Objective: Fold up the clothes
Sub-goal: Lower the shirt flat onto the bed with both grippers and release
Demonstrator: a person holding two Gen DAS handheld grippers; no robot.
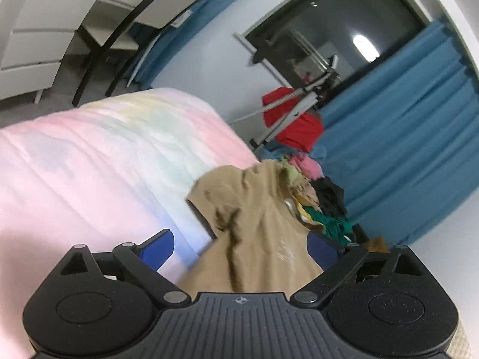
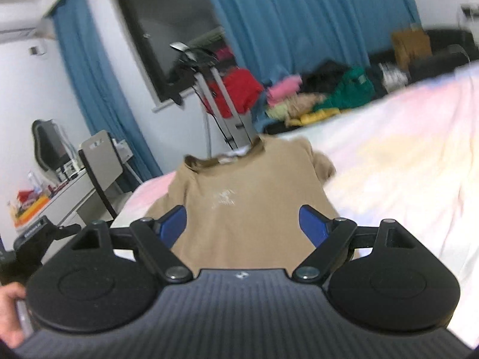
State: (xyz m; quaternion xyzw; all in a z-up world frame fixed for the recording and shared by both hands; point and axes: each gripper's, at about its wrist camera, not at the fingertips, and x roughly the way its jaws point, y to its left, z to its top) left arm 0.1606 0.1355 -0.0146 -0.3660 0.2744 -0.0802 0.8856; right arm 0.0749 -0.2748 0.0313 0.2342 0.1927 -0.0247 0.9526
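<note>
both tongs point(image 1: 241, 249) point(image 2: 242, 226) gape, angled down over tan shirt point(image 2: 248, 197).

Each claw, left point(image 1: 239, 246) and right point(image 2: 242, 224), has a black ribbed housing, two round textured caps, silver pivot screws, black link arms and blue finger pads point(image 2: 175, 224).

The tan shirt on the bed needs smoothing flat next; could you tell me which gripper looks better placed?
Probably the right gripper: the tan shirt lies fairly flat and centred ahead of its open jaws. Before the left gripper it is bunched and creased.
</note>
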